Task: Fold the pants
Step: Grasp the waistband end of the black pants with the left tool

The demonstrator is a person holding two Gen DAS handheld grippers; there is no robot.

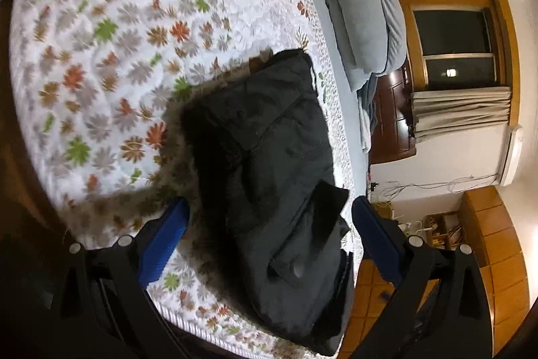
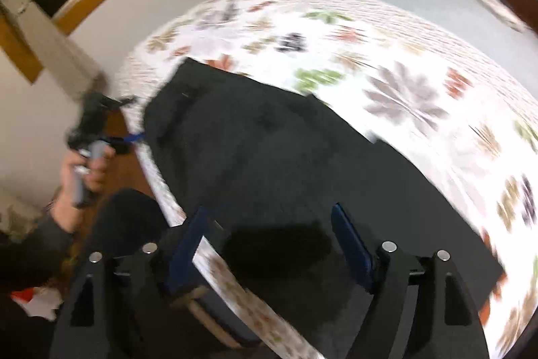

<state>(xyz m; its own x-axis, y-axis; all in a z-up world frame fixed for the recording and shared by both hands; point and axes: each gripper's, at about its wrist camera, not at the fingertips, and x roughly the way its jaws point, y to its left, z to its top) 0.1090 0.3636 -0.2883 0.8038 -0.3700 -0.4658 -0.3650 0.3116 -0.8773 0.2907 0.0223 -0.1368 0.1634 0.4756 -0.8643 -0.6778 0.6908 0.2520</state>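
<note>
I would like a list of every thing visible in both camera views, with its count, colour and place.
pants: one, black, folded, at the bed's edge
bedspread: one, white with flowers, covering the bed
pillows: a pile, grey-blue, at the bed's head
window: one, wooden frame, on the wall
curtain: one, beige, under the window
left gripper: one, black with blue pads, open, above the pants
right gripper: one, same colours, open, above the pants
hand: one, holding the left gripper
</note>
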